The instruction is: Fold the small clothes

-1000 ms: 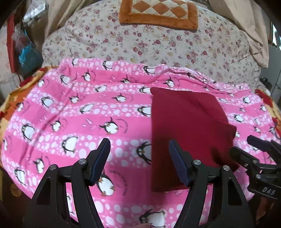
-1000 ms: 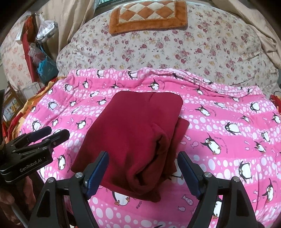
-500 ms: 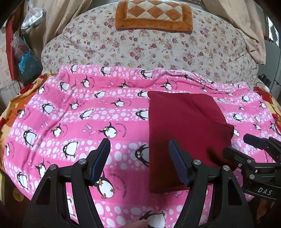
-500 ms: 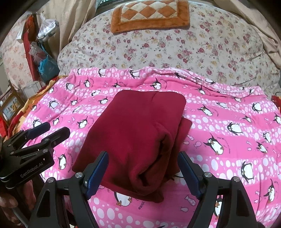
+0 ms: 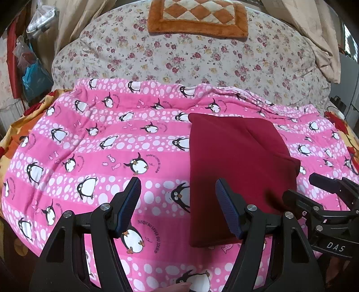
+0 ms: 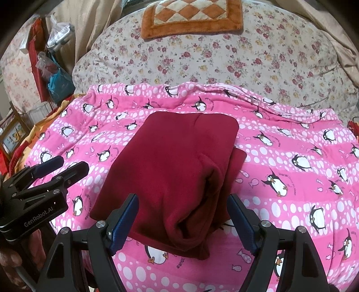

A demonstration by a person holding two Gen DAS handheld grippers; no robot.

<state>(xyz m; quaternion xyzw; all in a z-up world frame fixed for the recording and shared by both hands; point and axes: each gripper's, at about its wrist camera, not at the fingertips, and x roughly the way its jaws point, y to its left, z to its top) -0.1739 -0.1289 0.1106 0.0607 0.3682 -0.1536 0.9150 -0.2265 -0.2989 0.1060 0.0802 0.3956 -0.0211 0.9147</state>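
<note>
1. A dark red garment (image 6: 175,170) lies folded into a thick, roughly rectangular bundle on a pink penguin-print blanket (image 5: 94,157) spread over a bed.
2. The left gripper (image 5: 177,202) hovers above the blanket just left of the garment, its jaws standing apart with nothing between them; its right finger overlaps the garment's near left edge in the left wrist view.
3. The right gripper (image 6: 181,215) hangs over the garment's near end, jaws wide and clear of the cloth, holding nothing.
4. Layered fold edges show along the garment's right side and near end.
5. Beyond the blanket lies a floral bedcover (image 6: 224,60), and on it an orange checked mat (image 5: 197,18).
6. Beige curtains (image 5: 314,33) hang at the back.
</note>
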